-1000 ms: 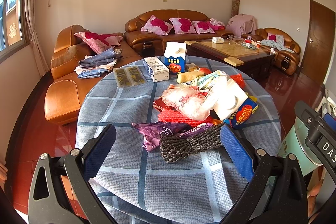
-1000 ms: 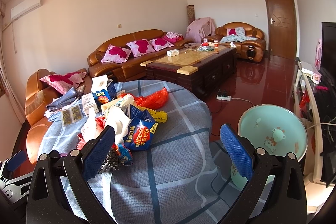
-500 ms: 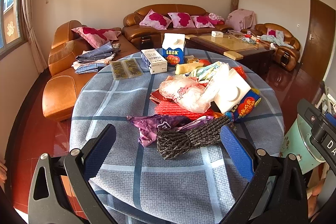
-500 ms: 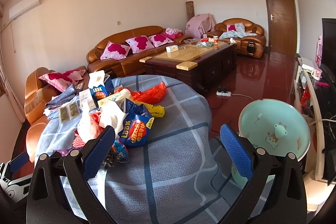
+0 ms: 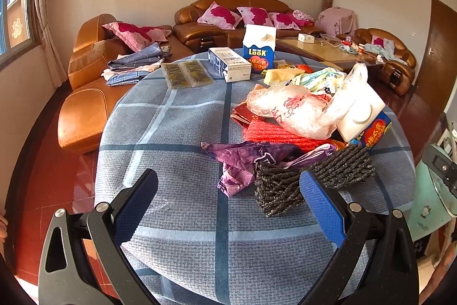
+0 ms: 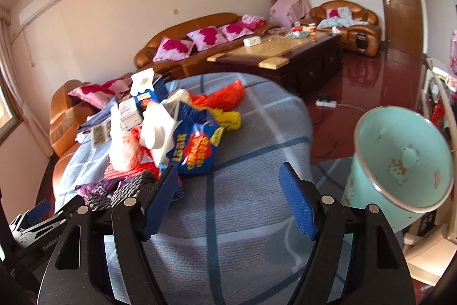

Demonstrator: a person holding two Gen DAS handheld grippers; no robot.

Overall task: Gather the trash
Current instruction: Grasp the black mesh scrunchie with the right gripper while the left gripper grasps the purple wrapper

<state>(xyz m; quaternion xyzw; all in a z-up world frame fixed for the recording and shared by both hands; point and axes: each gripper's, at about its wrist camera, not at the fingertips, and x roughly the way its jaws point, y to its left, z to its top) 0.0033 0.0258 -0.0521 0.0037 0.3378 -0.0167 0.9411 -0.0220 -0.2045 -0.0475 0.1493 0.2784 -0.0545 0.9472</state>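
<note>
A heap of trash lies on the round checked table (image 5: 177, 133): a black foam net (image 5: 311, 176), a purple wrapper (image 5: 242, 159), a red net (image 5: 274, 133), a clear plastic bag (image 5: 291, 110) and blue LOOK cartons (image 5: 258, 50) (image 6: 194, 145). My left gripper (image 5: 228, 196) is open above the near cloth, its right finger just in front of the black foam net. My right gripper (image 6: 228, 190) hangs over bare cloth right of the heap; its jaws are closing with nothing between them. A mint-green bin (image 6: 400, 159) stands beside the table at the right.
A white box (image 5: 230, 65) and two flat packets (image 5: 187, 73) lie at the table's far side. Orange and yellow bags (image 6: 225, 105) sit behind the heap. Brown sofas (image 5: 231, 22) and a dark coffee table (image 6: 285, 56) fill the room beyond.
Both grippers have sunk toward the table and tilted further down. The right gripper's fingers have drawn closer together. The left fingers keep their wide gap.
</note>
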